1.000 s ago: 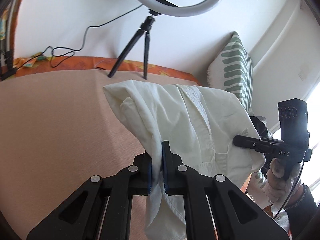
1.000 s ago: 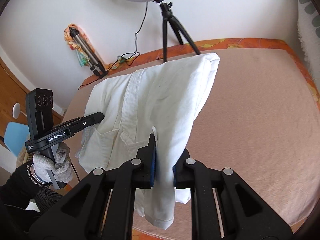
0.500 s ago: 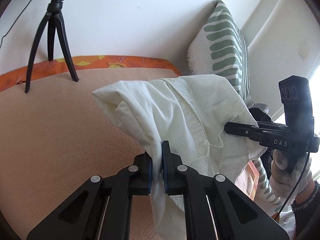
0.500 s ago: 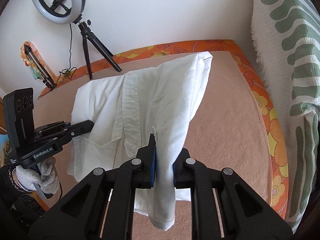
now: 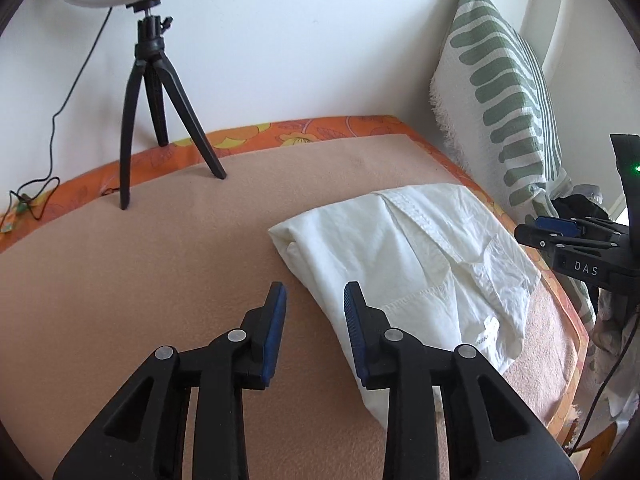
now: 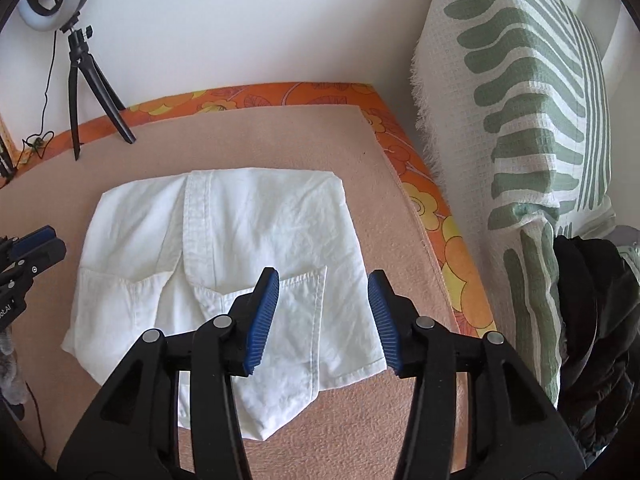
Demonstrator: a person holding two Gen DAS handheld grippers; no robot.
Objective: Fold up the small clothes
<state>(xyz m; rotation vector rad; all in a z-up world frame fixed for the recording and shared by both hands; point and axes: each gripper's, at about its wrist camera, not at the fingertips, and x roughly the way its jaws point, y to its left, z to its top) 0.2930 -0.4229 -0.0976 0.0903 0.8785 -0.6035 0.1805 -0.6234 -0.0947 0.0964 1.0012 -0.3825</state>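
Note:
A folded white garment (image 5: 408,256) with pockets and a button placket lies flat on the peach blanket (image 5: 160,264), near the right side of the bed. It also shows in the right wrist view (image 6: 240,248). My left gripper (image 5: 314,292) is open and empty, just above the garment's left edge. My right gripper (image 6: 322,286) is open and empty, above the garment's near right pocket. The right gripper also shows at the right edge of the left wrist view (image 5: 560,236), and the left gripper at the left edge of the right wrist view (image 6: 28,256).
A ring light on a black tripod (image 5: 160,92) stands at the back of the bed, with a cable trailing left. A green-and-white patterned pillow (image 6: 532,100) leans at the right. Dark clothing (image 6: 592,320) lies beside it. An orange floral sheet (image 6: 440,220) borders the blanket.
Both grippers have let go of the white garment and opened. The garment, held up between them before, now lies flat on the blanket. Both grippers have drawn back slightly.

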